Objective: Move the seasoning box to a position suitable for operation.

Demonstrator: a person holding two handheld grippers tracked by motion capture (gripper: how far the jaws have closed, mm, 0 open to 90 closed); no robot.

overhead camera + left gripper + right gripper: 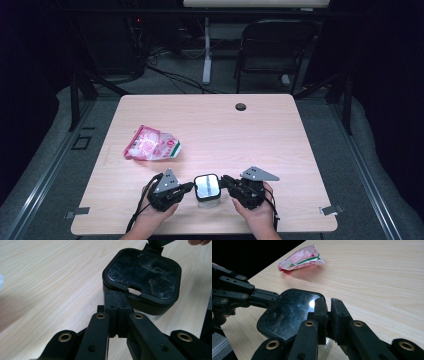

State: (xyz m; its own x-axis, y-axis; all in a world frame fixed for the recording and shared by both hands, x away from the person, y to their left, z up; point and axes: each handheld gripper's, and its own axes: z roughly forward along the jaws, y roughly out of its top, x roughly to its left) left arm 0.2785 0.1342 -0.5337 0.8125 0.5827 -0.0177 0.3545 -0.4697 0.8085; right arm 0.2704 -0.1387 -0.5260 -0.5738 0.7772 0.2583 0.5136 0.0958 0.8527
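Here, the closed left gripper (189, 186) and nearly closed right gripper (225, 181) flank a rounded-square box (207, 190) with glossy black lid; a crinkled pink packet (151, 144) lies far left.

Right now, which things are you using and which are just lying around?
In use:
box, black lid, between the two tools
left tool, shut, tips at the box's lid edge
right tool, at the opposite lid edge

Lying about:
red and white packet, apart on the table
chair behind the table
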